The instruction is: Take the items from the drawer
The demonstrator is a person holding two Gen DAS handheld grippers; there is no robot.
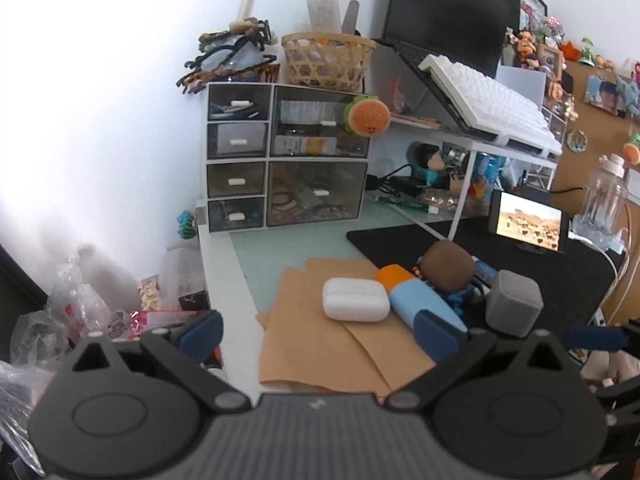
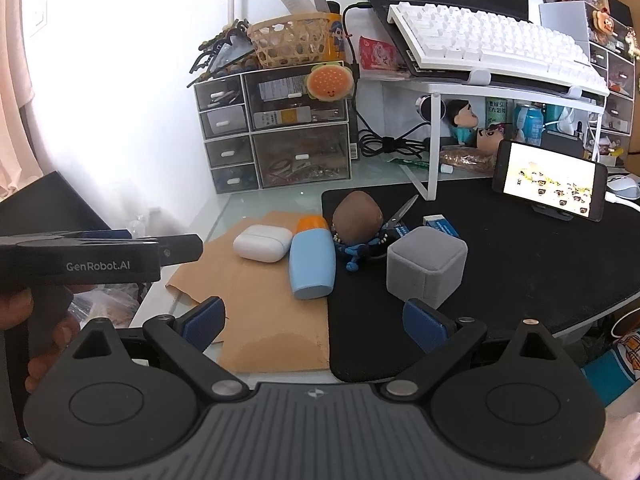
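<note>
Drawer unit [image 1: 286, 156] [image 2: 274, 132]: a smoked-plastic organiser of small and large compartments, all fronts seen closed, set at the back of the desk [image 1: 256, 252] [image 2: 276, 200], well ahead of both tools and against the white wall. A burger-shaped plush [image 1: 366, 114] [image 2: 330, 80] is fixed to its upper right drawer front; a woven basket [image 1: 328, 58] [image 2: 290, 38] and a heap of hair clips [image 1: 232, 56] are carried on its top. Left tool [image 1: 316, 334] [image 2: 176, 248]: jaws spread wide, nothing held; in the right wrist view it is seen side-on to the left, gripped by a hand. Right tool [image 2: 312, 324]: jaws spread wide, nothing held. Items lying between the tools and the drawer unit: white earbud case [image 1: 356, 300] [image 2: 262, 242] resting on brown paper envelopes [image 1: 320, 344] [image 2: 260, 304]; light blue tube with orange cap [image 1: 416, 296] [image 2: 312, 258] just beside the case, touching it; brown-headed doll [image 1: 448, 266] [image 2: 358, 222] with blue body, on the black mat [image 1: 400, 240] [image 2: 520, 248]; grey velvet box [image 1: 514, 302] [image 2: 426, 264] on the mat, nearest the right finger of each tool. Scissors [image 2: 402, 210] are seen behind the doll. Further ahead to the right: phone [image 1: 528, 222] [image 2: 548, 178] on a stand with lit screen, white keyboard [image 1: 492, 100] [image 2: 496, 40] propped on a laptop over a white riser shelf.
</note>
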